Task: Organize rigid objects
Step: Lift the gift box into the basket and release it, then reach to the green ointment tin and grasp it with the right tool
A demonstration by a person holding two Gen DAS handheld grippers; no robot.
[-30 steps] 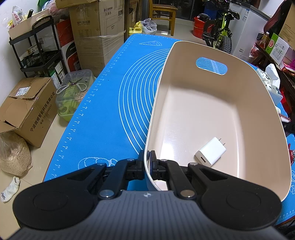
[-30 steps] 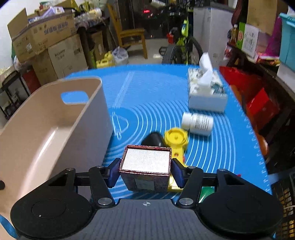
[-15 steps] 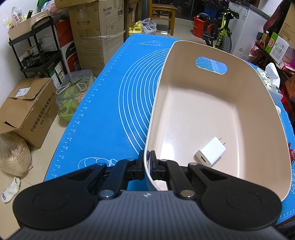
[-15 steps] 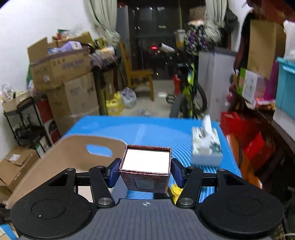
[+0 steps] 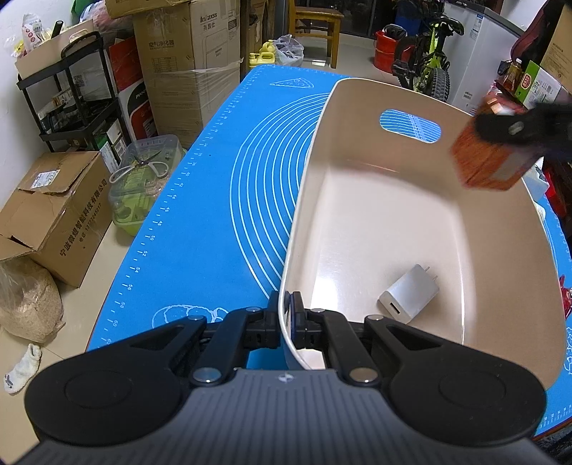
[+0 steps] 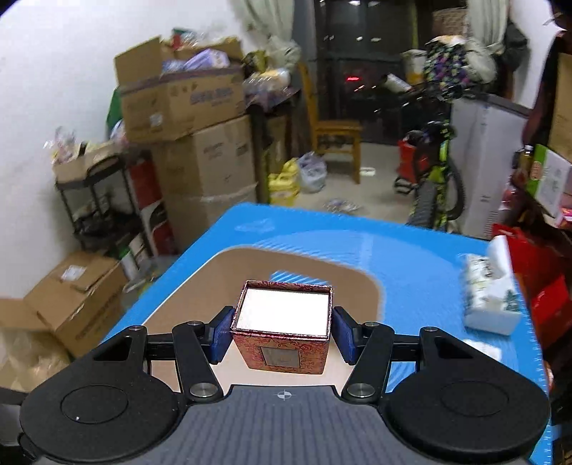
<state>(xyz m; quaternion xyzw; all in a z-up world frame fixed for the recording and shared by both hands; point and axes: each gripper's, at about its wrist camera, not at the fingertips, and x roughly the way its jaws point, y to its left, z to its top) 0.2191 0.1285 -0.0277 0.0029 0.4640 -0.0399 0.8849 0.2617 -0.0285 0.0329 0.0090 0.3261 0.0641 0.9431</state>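
Note:
A beige plastic bin (image 5: 375,200) stands on the blue mat (image 5: 228,200). My left gripper (image 5: 285,311) is shut on the bin's near rim. A white charger (image 5: 409,298) lies on the bin floor. My right gripper (image 6: 282,334) is shut on a small red patterned box (image 6: 284,332) with a white top and holds it above the bin (image 6: 221,279). In the left wrist view the box (image 5: 489,161) hangs over the bin's far right rim, blurred.
A tissue box (image 6: 489,293) sits on the mat at the right. Cardboard boxes (image 5: 53,211), a black shelf rack (image 5: 71,103) and a clear container (image 5: 146,175) stand on the floor to the left. A bicycle (image 5: 425,60) and a chair (image 5: 314,21) are behind the table.
My right gripper has lifted the red box and carried it left, from over the mat to above the bin. The left gripper keeps its hold on the rim.

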